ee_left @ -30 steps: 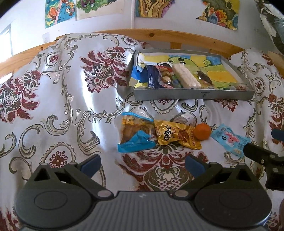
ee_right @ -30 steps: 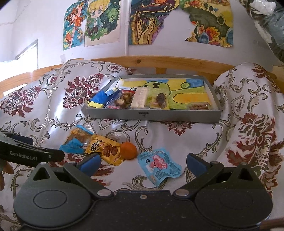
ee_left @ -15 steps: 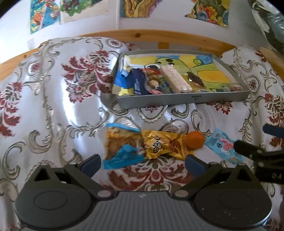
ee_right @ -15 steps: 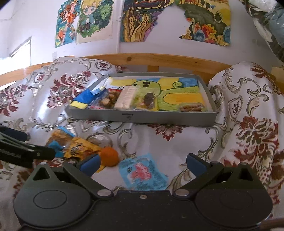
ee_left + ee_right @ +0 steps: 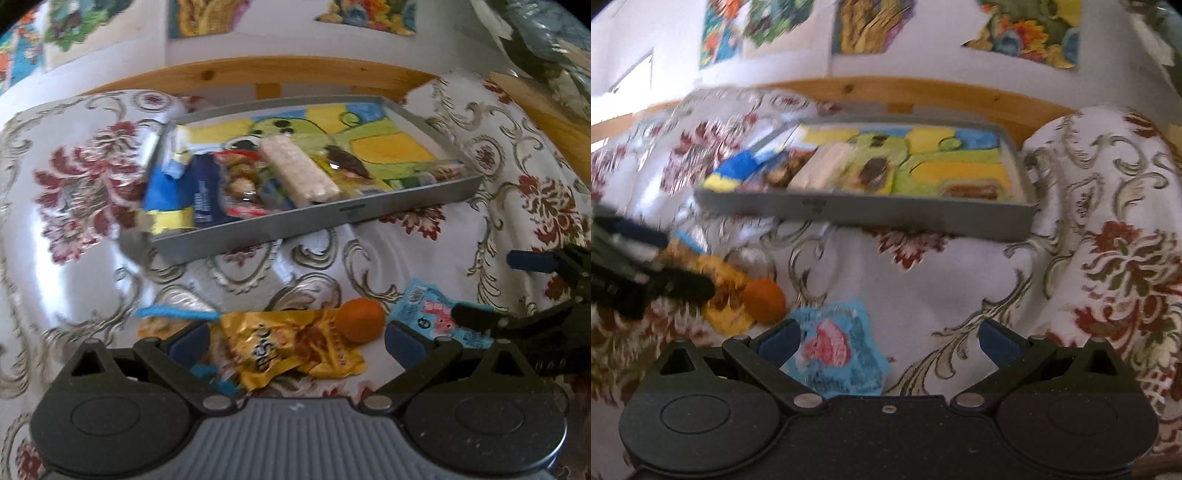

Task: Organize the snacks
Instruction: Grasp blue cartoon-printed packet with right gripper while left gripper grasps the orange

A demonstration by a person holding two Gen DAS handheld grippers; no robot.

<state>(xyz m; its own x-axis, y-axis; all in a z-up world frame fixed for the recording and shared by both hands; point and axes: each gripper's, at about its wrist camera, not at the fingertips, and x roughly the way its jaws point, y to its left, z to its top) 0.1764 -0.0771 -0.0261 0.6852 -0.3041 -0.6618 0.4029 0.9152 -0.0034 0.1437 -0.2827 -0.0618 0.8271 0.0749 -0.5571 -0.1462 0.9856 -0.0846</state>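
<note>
A grey tray [image 5: 369, 214] [image 5: 923, 218] with a painted liner holds several snacks at the back of the flowered cloth. In front of it lie a yellow snack packet [image 5: 295, 350] [image 5: 727, 295], a small orange [image 5: 362, 319] [image 5: 764, 301], a light blue packet with a pink figure [image 5: 432, 317] [image 5: 838, 350] and a blue-edged bag [image 5: 173, 317]. My left gripper [image 5: 295, 338] is open, low over the yellow packet. My right gripper [image 5: 886, 339] is open, the blue packet lying by its left finger. Each gripper shows at the edge of the other's view.
A wooden rail [image 5: 295, 70] and a wall with paintings stand behind the tray. The cloth rises in humps at the left [image 5: 74, 166] and right [image 5: 1108, 221]. Bare cloth lies right of the blue packet [image 5: 960, 295].
Both grippers have moved forward and down toward the loose snacks; the yellow packet now lies between my left fingers, the blue packet by my right ones. Both stay open.
</note>
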